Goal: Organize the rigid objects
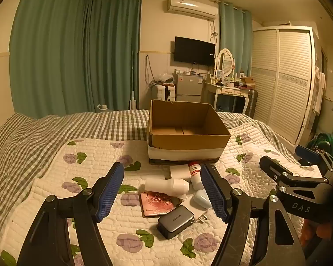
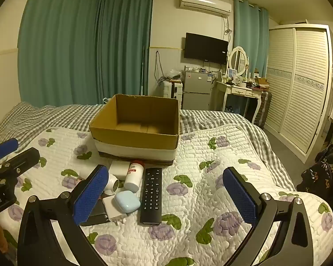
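**Both grippers wait above the pile**

The left gripper (image 1: 162, 190) and right gripper (image 2: 166, 196) hover with fingers apart, holding nothing. The remote (image 2: 151, 195), bottle (image 2: 134, 175) and charger (image 1: 175, 221) lie on the bed (image 2: 211, 155), just before the empty box (image 2: 135, 128), probably their destination.

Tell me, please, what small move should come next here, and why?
Probably lower the right gripper onto the remote and close on it. Both grippers are open and hold nothing, the box looks empty, and the remote lies flat between the right fingers, at the edge of the pile and apart from the bottle and case. The left gripper faces a tighter cluster.
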Demonstrator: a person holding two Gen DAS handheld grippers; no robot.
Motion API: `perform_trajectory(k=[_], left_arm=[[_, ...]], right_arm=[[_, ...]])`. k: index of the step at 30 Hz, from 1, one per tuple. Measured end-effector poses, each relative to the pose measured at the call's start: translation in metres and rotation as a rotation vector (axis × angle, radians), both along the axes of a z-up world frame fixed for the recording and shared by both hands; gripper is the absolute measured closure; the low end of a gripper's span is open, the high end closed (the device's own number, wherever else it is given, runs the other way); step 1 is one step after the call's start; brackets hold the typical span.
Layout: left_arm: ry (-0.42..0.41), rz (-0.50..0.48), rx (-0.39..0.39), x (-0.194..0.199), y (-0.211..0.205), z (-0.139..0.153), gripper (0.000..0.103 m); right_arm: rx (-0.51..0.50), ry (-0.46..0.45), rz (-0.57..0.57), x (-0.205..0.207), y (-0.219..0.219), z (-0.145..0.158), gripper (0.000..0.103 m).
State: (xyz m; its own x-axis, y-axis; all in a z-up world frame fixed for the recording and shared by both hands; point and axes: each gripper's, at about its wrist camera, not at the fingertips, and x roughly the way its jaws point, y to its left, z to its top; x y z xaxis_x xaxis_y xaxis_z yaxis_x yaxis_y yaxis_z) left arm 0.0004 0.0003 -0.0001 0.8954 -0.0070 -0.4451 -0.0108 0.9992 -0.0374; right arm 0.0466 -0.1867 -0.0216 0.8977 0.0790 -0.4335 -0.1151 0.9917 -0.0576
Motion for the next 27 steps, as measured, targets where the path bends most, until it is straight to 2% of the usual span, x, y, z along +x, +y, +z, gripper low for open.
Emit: perform_trajectory(k=[9, 14, 27], left_arm=[[-0.004, -0.004, 0.017, 0.0015, -0.0031, 0.0014, 0.029], [-0.002, 0.001, 0.004, -0.0022, 0.0039, -0.0063, 0.029], [0.001, 0.002, 0.003, -0.0007, 0.0034, -0.0053, 0.029]], right_arm=[[0.003, -0.001, 0.004, -0.0009, -0.0037, -0.0035, 0.0], [0.002, 0.001, 0.004, -0.0012, -0.003, -0.0066, 0.0], [0.0, 0.017, 0.004, -0.0003, 0.001, -0.0055, 0.0]])
